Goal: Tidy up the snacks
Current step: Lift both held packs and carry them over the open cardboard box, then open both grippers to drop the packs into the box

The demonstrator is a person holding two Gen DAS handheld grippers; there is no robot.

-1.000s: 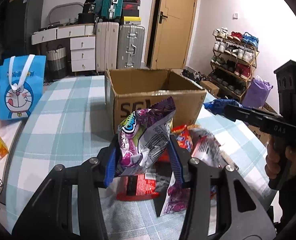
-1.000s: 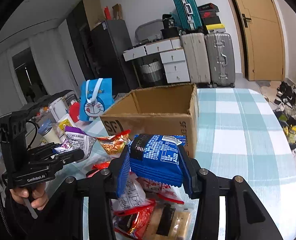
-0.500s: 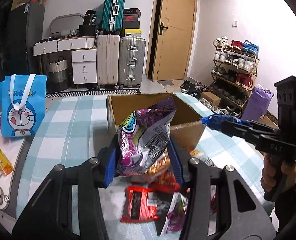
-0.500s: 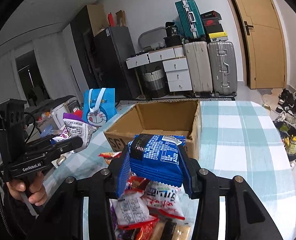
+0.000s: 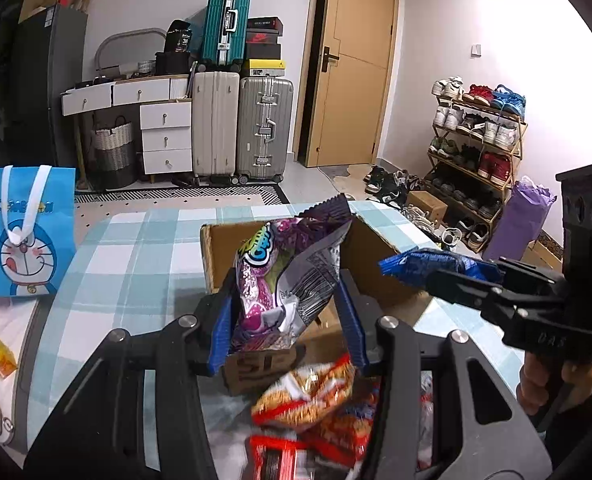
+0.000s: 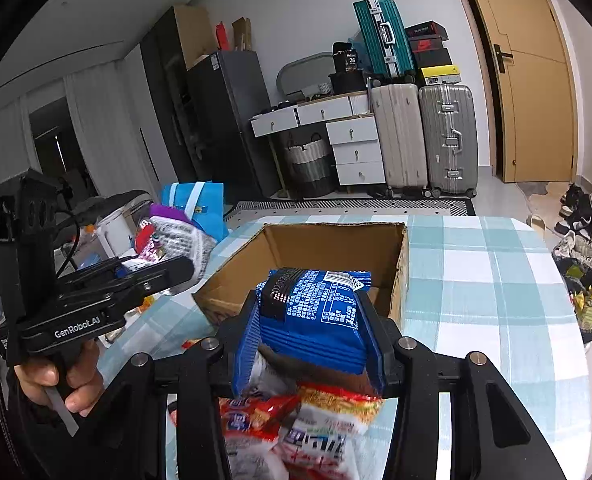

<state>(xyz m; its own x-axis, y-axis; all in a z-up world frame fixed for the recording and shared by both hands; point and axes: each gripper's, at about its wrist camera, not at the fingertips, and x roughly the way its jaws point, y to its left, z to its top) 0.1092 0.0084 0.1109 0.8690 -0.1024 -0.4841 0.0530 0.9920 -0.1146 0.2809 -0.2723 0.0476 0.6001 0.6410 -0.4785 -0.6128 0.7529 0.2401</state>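
Both packets have risen since a second ago, now level with the cardboard box ahead of your jaws. Left gripper: jaws clamped on purple snack bag. Right gripper: jaws clamped on blue packet. Loose snacks below, on the surface.

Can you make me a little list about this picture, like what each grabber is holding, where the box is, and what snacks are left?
left gripper: shut on the purple snack bag
right gripper: shut on the blue snack packet
cardboard box: open on top, standing on the checked tablecloth, just beyond both held snacks
inside the box: no snacks visible in the part that shows
snacks left: a loose pile of red and orange packets in front of the box
blue cartoon bag: off to the left
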